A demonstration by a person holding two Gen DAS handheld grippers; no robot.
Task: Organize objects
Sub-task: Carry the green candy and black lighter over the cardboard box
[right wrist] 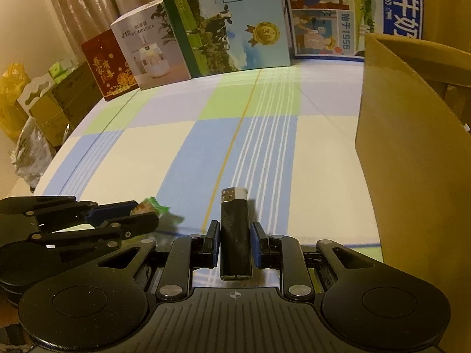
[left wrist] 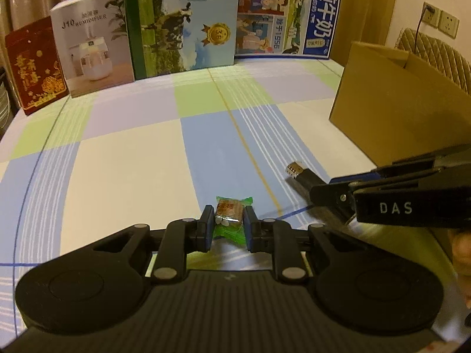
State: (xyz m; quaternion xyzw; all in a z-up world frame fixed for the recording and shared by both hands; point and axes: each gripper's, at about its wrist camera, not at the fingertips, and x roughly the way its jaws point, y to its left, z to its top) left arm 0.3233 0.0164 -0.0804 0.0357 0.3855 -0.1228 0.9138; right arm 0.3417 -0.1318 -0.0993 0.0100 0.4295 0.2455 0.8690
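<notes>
Left wrist view: the left gripper (left wrist: 226, 223) clamps a green-wrapped candy (left wrist: 230, 212) above the checked counter (left wrist: 123, 164), printed cartons (left wrist: 182, 23) lining the back. Beside the cardboard box (right wrist: 412, 153), partly cut off, the right gripper (right wrist: 235, 241) grips a black lighter (right wrist: 235, 235).

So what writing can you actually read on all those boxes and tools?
"J10 HUMIDIFIER": white humidifier box.
"URE MILK", cut off: green cow-print milk carton.
"1956": blue illustrated milk carton; it also bears big Chinese characters.
"DAS": black right gripper arm.
Gold Chinese characters: dark red box, too blurred to transcribe.
Green-wrapped candy: print too small.
</notes>
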